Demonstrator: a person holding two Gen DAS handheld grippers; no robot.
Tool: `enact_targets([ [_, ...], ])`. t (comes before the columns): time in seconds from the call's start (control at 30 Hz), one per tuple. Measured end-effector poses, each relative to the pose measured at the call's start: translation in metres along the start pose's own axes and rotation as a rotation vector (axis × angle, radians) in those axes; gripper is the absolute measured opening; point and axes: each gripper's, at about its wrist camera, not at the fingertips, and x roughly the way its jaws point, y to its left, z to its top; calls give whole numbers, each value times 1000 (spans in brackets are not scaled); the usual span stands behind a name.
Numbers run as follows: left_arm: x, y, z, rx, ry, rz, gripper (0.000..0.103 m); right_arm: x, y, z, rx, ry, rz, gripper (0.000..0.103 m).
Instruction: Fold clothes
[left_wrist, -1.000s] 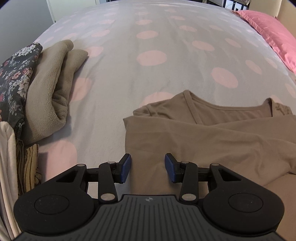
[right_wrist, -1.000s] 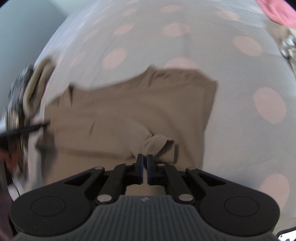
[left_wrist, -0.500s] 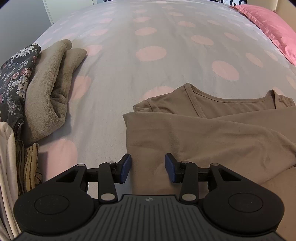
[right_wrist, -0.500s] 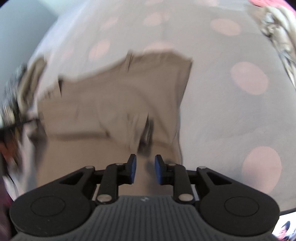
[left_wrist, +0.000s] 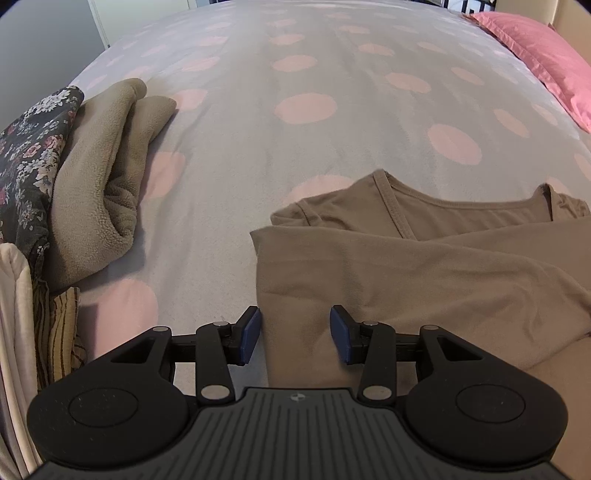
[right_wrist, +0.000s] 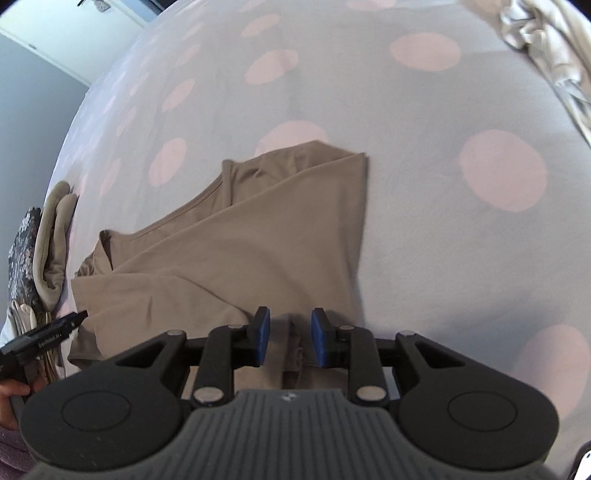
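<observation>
Here the tan long-sleeved top (left_wrist: 424, 266) lay flat on the polka-dot bedspread (left_wrist: 314, 110), neckline facing away, with both sleeves laid across the body so that the garment formed a narrow rectangle. The left gripper (left_wrist: 295, 334) hovered at the near left edge of the fabric, its fingers apart and holding nothing; the right gripper (right_wrist: 290, 341) hung over the near end of a crossed sleeve, fingers likewise parted and empty. By my reading the sleeve-folding step was done, and the next move called for pinching the hem at both near corners and carrying it up toward the neckline. Beyond it, a folded beige fleece (left_wrist: 99, 177) and a floral garment (left_wrist: 29, 155) sat piled at the left, and a pink pillow (left_wrist: 546, 62) lay at the far right.
</observation>
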Motion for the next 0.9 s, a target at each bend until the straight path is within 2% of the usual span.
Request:
enact_targets([
  [0.07,-4,7,3,-22,-24,8,39,1,8,0,-32,-15,-7,5],
  [0.1,-6,10,5,-33,-36,12,39,0,12,0,-54,-25,-14,2],
  [0.17,-10,22,9,-89,-55,25,39,-4,19,0,-93,-46,-20,1],
  [0.27,-9,36,12,-166,-64,-33,39,-11,27,4,-132,-83,-19,1],
  [0.4,-4,35,13,-187,-79,-51,39,-17,33,10,-155,-97,-32,1],
  [0.57,3,32,15,-207,-98,-69,38,-21,32,15,-166,-114,-94,1],
  [0.6,4,31,15,-211,-102,-73,26,-22,30,17,-164,-124,-107,1],
  [0.63,6,30,15,-215,-106,-76,9,-23,29,19,-157,-137,-118,1],
  [0.67,7,30,16,-219,-110,-80,4,-25,27,21,-149,-150,-127,1],
  [0.7,9,29,16,-223,-114,-84,0,-26,26,24,-139,-166,-136,1],
  [0.9,-3,31,21,-263,-180,-91,0,-24,24,40,-108,-244,-213,1],
])
